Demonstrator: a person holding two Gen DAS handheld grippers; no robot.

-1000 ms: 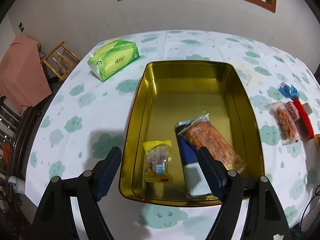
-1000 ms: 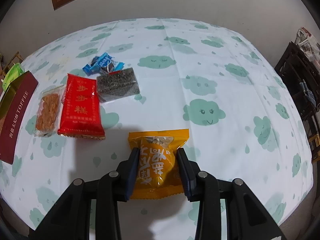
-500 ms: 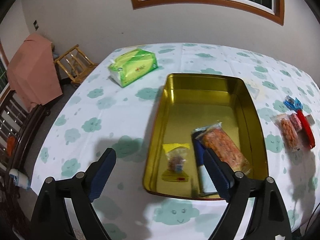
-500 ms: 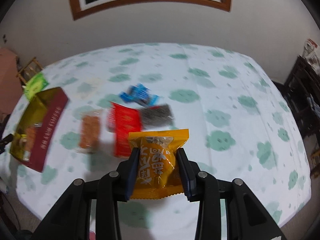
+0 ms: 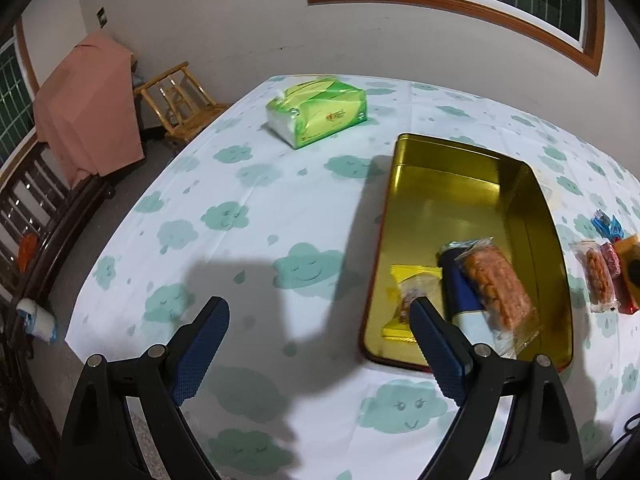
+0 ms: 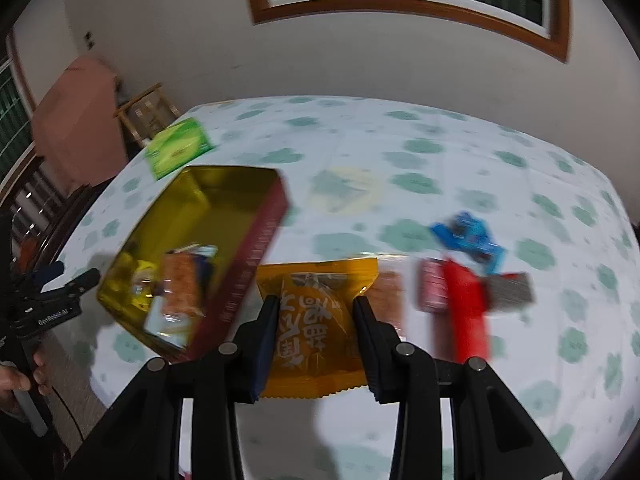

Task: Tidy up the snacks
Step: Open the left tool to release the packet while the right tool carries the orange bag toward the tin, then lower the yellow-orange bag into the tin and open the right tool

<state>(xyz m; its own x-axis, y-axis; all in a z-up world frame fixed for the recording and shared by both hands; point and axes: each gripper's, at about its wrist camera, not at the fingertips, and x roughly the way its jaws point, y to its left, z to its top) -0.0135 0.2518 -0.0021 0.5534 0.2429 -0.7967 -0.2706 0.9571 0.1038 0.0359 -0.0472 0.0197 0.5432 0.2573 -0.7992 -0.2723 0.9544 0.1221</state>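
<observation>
Right gripper (image 6: 314,334) angling down over the surface (image 6: 440,152), fingers clamping an orange snack packet (image 6: 316,320), crinkled. Left gripper (image 5: 316,344) gaping wide, nothing between; its fingers have just been opening.

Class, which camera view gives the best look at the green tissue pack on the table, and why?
The left wrist view: the green tissue pack is sharp there, with its top, side and label clear on the tablecloth beyond the gold tin. The right wrist view shows it smaller and blurred.
</observation>
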